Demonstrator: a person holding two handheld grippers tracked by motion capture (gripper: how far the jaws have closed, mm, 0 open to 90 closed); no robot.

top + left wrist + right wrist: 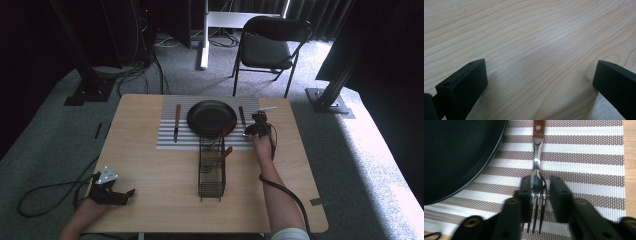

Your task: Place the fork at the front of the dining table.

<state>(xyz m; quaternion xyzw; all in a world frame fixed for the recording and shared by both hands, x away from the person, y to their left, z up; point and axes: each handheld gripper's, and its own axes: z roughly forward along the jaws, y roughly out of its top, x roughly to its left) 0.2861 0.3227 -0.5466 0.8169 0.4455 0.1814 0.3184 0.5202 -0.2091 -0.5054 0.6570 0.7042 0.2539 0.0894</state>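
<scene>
Right gripper [537, 195] is straddling the head of a fork [537, 182] that is lying flat on the striped placemat [586, 165]; its jaws are standing just apart from the steel, a thin gap showing on the right side, so the fork is sitting between them unpinched. In the high view this gripper [257, 126] is hovering at the placemat's [167, 125] right edge, where the fork's [242, 116] wooden handle is pointing away from the person, just beside the black plate [211, 117]. The plate's [456, 155] dark rim is curving past the fork on the left in the right gripper view.

Left gripper [112, 195] is resting on the bare wooden table [160, 185] near the front left corner, well apart from the place setting, with its jaws spread wide over nothing but wood grain [539, 50].

A knife [177, 122] is lying on the placemat left of the plate, and a wire cutlery basket [211, 170] is standing in front of the plate, holding utensils with wooden handles.
</scene>
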